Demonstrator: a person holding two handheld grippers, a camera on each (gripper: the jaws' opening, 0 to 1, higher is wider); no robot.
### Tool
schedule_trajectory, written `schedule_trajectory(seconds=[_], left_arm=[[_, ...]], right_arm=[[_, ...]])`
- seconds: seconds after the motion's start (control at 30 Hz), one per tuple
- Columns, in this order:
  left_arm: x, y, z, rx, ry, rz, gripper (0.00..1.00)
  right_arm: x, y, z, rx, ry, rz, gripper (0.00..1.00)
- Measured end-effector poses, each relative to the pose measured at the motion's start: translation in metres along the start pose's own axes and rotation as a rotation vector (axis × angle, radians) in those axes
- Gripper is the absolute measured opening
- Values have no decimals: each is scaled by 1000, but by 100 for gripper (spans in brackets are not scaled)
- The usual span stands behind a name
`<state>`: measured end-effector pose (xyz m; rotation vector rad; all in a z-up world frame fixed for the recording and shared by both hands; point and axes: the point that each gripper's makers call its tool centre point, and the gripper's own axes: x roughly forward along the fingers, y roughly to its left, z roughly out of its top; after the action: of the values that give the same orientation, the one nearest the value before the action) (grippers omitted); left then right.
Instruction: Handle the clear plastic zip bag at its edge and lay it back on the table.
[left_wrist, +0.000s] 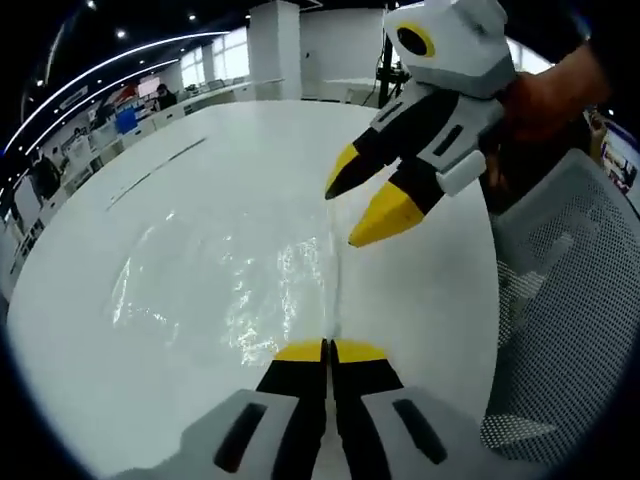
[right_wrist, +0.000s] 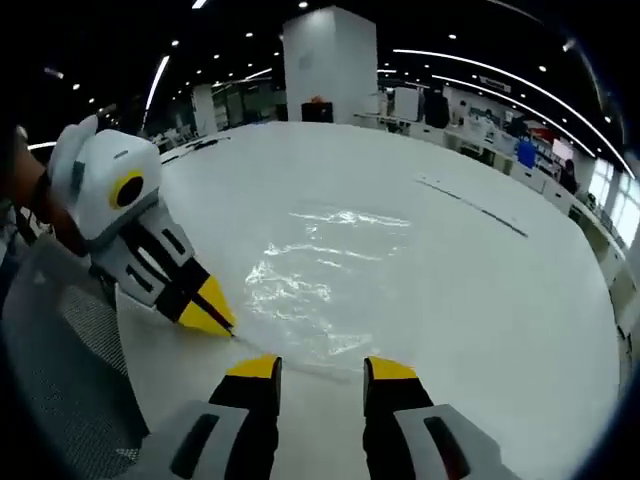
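While its yellow-tipped black jaws are pressed together on the near edge of the clear crinkled plastic zip bag (left_wrist: 240, 290), the left gripper (left_wrist: 327, 350) rests low at the round white table (left_wrist: 420, 290). With jaws apart, the right gripper (right_wrist: 320, 368) hovers just short of the bag's edge. A grey mesh chair (left_wrist: 570, 300) stands beside the table; desks lie beyond.

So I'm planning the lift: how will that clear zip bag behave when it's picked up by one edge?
Probably floppy: the zip bag lies wrinkled and flat on the table, so it should drape from the shut left tool. Likely very light, being thin film. Its glossy surface suggests it could slip from a loose pinch by the open right tool.
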<state>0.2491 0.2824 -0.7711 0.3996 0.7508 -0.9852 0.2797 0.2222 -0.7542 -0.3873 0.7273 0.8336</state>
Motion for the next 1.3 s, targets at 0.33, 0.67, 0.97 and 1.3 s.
schedule_trajectory(seconds=[0.33, 0.67, 0.97, 1.3], left_arm=[[-18, -4, -1, 32, 27, -5, 0], [-43, 3, 3, 40, -5, 31, 0], [-60, 12, -5, -8, -14, 78, 0], [-77, 20, -12, -31, -36, 150, 0]], right_arm=[[9, 45, 11, -387, 61, 114, 29], [14, 67, 26, -452, 39, 137, 9], [17, 81, 39, -465, 26, 157, 0], [16, 93, 57, -489, 9, 153, 0]])
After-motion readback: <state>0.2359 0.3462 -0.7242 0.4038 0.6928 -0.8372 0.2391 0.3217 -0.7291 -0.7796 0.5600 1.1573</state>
